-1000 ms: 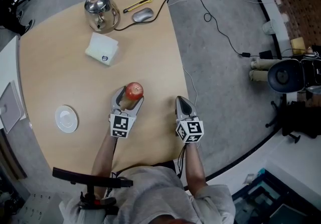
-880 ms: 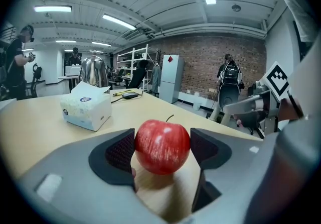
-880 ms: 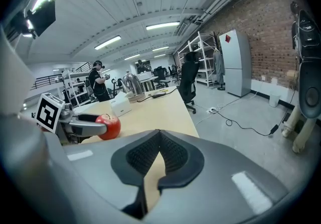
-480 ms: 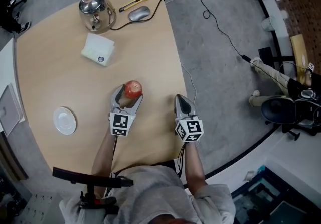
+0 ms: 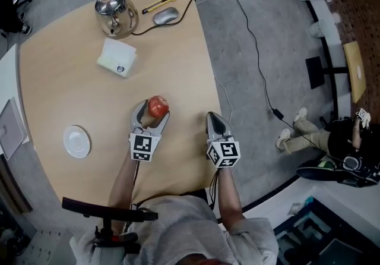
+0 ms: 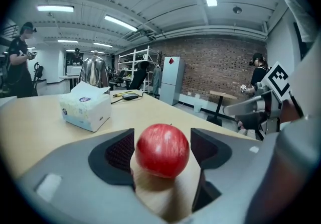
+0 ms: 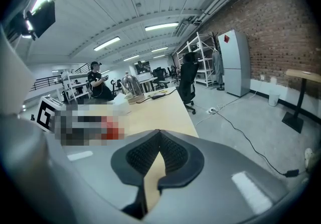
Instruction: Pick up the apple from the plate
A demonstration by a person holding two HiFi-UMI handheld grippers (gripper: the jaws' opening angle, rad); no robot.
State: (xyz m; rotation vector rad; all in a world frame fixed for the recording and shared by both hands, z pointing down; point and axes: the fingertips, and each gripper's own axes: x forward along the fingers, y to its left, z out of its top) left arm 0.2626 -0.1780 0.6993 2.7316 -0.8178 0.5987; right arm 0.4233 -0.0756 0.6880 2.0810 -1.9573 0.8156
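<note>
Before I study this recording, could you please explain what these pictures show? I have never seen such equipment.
There is no robot here. A person holds a two-jaw tool, called a gripper, in each hand. The head view comes from a camera on the person's head and looks down at the table. The two gripper views come from a camera riding on each tool and look along its jaws.

The left gripper has its jaws closed on a red apple. The right gripper is shut and holds nothing.

On the wooden table there are an empty white plate, a tissue box, a steel kettle, a computer mouse and a yellow tool.
</note>
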